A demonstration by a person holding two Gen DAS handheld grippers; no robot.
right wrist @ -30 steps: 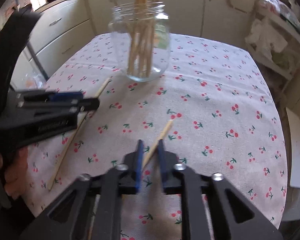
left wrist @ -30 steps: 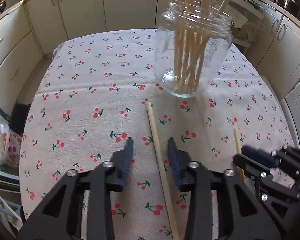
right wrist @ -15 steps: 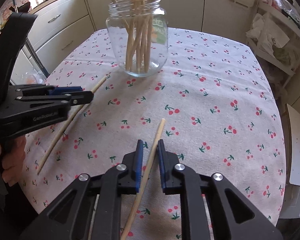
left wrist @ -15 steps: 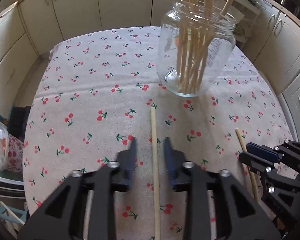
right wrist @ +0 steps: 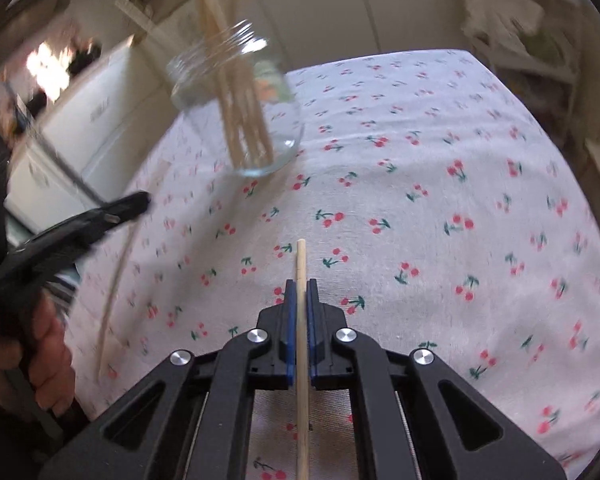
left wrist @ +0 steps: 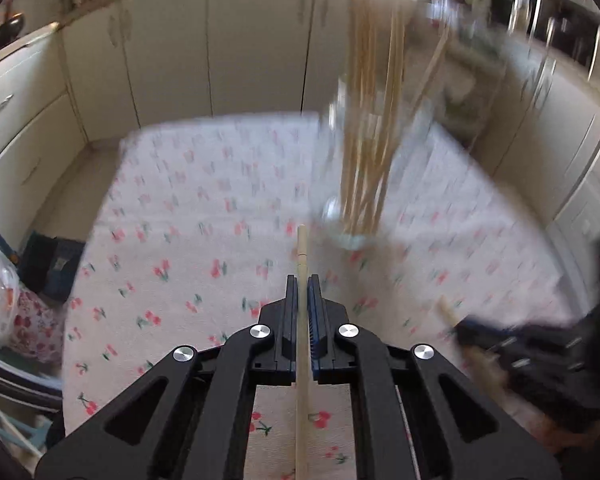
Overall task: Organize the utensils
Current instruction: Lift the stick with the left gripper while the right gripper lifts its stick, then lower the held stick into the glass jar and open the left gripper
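Observation:
A clear glass jar holding several wooden chopsticks stands on the cherry-print tablecloth; it also shows in the right wrist view. My left gripper is shut on a wooden chopstick that runs forward between the jaws, lifted off the cloth. My right gripper is shut on another chopstick, also lifted. The left gripper with its chopstick shows at the left of the right wrist view. The right gripper shows at the lower right of the left wrist view.
Cream kitchen cabinets surround the table. A plastic bag and a dark crate sit beyond the table's left edge. Shelves stand at the far right.
Both grippers have closed on their chopsticks and lifted them off the cloth. Both views have tilted up, with motion blur.

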